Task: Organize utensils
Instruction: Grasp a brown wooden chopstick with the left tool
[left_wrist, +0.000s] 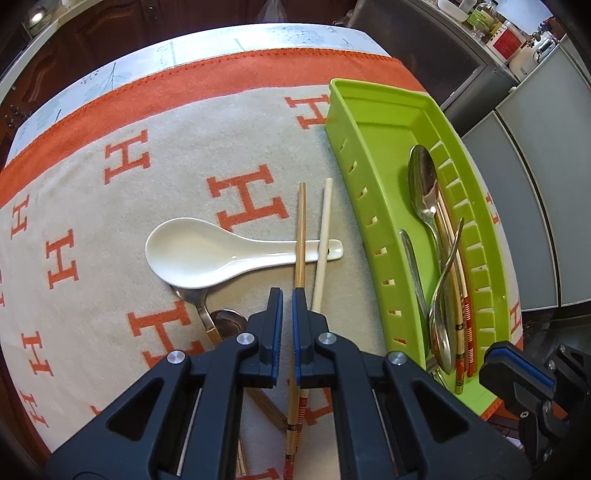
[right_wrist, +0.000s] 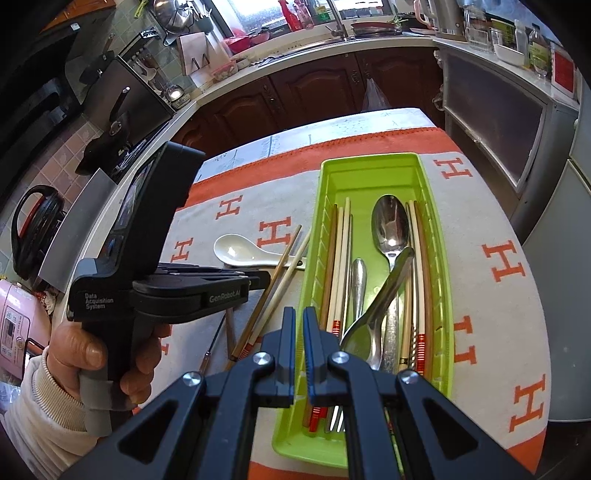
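My green tray (right_wrist: 436, 236) on the right of the counter already holds metal spoons and several chopsticks, while a brown chopstick (left_wrist: 301, 236), a pale one (left_wrist: 324, 243), the white ceramic spoon (left_wrist: 207, 253) they cross and a ladle (left_wrist: 231, 321) remain on the cloth. The left tool (left_wrist: 288, 325) is pinched on the brown chopstick; the right tool (right_wrist: 299, 350) is closed and empty above the tray's near end.

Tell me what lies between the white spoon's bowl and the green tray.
Two chopsticks, brown and pale, crossing the white spoon's handle; bare cloth before the green tray. Left wrist view shows it best.
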